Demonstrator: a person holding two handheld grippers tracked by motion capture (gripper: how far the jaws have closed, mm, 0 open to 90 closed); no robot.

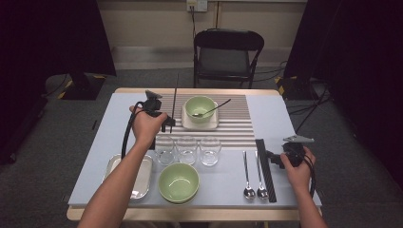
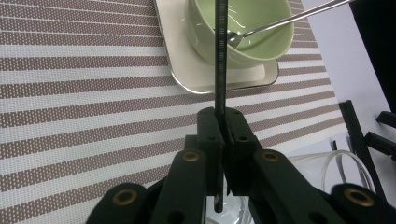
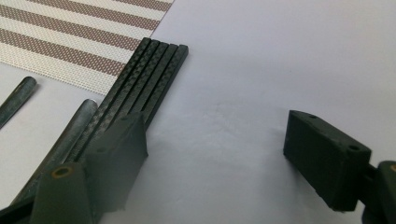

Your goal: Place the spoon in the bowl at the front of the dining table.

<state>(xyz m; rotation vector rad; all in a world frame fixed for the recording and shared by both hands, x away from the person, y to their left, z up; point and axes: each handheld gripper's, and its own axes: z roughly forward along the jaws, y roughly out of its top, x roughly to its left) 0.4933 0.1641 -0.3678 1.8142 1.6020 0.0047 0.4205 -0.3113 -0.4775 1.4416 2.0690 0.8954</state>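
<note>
In the high view, the left gripper (image 1: 167, 122) is seen just left of centre, above the striped placemat (image 1: 237, 124), with its jaws clamped together on a single black chopstick (image 1: 174, 102). The chopstick runs up the frame from the jaws, close beside the left edge of the square plate (image 1: 186, 124). In the left gripper view the chopstick (image 2: 221, 60) is pinched between the two jaws at the centre of the frame and rises straight up, crossing in front of the green bowl (image 2: 261, 44) that stands on the plate (image 2: 187, 70) in the upper middle. A spoon (image 2: 289, 19) is seen lying in that bowl, its handle pointing to the upper right.

At the lower right of the high view, the right gripper (image 1: 273, 158) is held level near the table, its jaws standing apart and empty, just beside the remaining chopsticks (image 1: 266, 171), which lie side by side as a dark strip. In the right gripper view those chopsticks (image 3: 149, 77) are found in the left half of the frame, with the left jaw resting against or just over them; which cannot be told.

Three glasses (image 1: 187, 150) are lined up below the placemat, a second green bowl (image 1: 178, 182) and a metal tray (image 1: 142, 183) are placed at the lower left, and two spoons (image 1: 254, 180) lie left of the strip.
</note>
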